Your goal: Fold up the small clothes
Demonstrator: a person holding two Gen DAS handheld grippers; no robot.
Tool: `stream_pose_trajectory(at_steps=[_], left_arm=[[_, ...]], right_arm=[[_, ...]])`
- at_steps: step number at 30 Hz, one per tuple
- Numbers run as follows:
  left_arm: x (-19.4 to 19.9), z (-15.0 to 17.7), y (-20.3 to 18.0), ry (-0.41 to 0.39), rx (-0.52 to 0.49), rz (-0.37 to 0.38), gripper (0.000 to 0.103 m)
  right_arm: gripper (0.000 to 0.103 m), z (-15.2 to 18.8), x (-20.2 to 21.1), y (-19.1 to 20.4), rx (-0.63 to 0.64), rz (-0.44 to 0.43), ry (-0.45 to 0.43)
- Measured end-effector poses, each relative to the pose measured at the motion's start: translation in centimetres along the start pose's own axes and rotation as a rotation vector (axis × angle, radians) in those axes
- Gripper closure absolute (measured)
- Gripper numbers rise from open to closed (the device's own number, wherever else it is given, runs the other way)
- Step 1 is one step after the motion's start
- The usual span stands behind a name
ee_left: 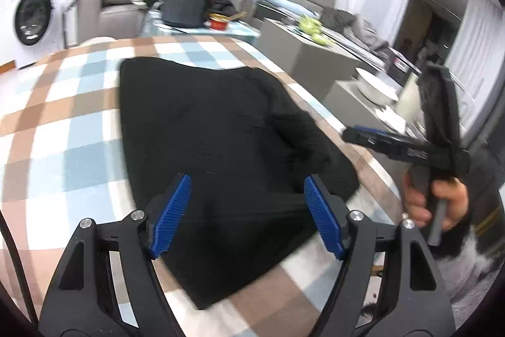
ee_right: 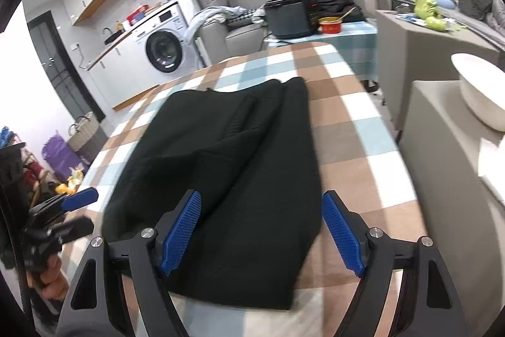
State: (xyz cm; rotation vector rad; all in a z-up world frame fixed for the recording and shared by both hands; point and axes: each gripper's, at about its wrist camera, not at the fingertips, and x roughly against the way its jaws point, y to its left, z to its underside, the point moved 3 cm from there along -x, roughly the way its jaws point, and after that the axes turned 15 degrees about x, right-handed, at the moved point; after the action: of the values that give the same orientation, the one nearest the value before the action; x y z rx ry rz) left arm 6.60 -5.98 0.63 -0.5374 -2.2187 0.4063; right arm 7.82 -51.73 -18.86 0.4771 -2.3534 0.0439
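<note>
One black garment (ee_right: 227,166) lies folded on the checked tablecloth (ee_right: 353,122). Two grippers hover over its near edge: the left gripper (ee_left: 247,210) spread wide, empty; the right gripper (ee_right: 262,229) likewise spread, empty. Beyond the garment stand one dark pot (ee_right: 288,18), one red bowl (ee_right: 329,26) and one washer (ee_right: 164,48).

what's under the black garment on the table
The black garment lies flat on a checked tablecloth, which shows all round its edges. Whatever lies directly beneath the folded fabric is covered and cannot be seen.
</note>
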Motion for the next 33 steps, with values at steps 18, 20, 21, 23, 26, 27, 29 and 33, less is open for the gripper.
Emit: stream_pose_trajectory(at_steps=[18, 20, 21, 23, 26, 27, 29, 33], left_arm=[[-1.9, 1.1, 4.3, 0.0, 0.019, -0.138, 0.031], [-2.0, 0.9, 4.8, -0.001, 0.035, -0.144, 0.031], [-2.2, 0.8, 5.0, 0.004, 0.041, -0.149, 0.031], [-2.5, 0.8, 5.2, 0.009, 0.046, -0.157, 0.031], [-2.6, 0.5, 5.2, 0.005, 0.051, -0.157, 0.031], [-2.6, 0.5, 5.3, 0.002, 0.053, -0.158, 0.031], [-2.6, 0.4, 5.3, 0.002, 0.062, -0.157, 0.031], [-3.1, 1.0, 4.4, 0.027, 0.047, -0.138, 0.031]], right_arm=[[0.061, -0.1, -3.3, 5.3, 0.092, 0.017, 0.111], [0.058, 1.9, -2.3, 3.0, 0.05, 0.058, 0.15], [0.053, 2.7, -1.9, 2.2, 0.036, 0.07, 0.169], [0.045, 3.6, -1.0, 1.0, 0.006, 0.05, 0.166], [0.045, 2.8, -0.1, 0.5, -0.017, 0.018, 0.121], [0.045, 2.3, -0.2, 0.6, -0.018, -0.012, 0.106], [0.044, 1.5, -1.1, 0.6, -0.019, -0.06, 0.104], [0.044, 1.1, -3.7, 0.4, -0.062, -0.129, 0.141]])
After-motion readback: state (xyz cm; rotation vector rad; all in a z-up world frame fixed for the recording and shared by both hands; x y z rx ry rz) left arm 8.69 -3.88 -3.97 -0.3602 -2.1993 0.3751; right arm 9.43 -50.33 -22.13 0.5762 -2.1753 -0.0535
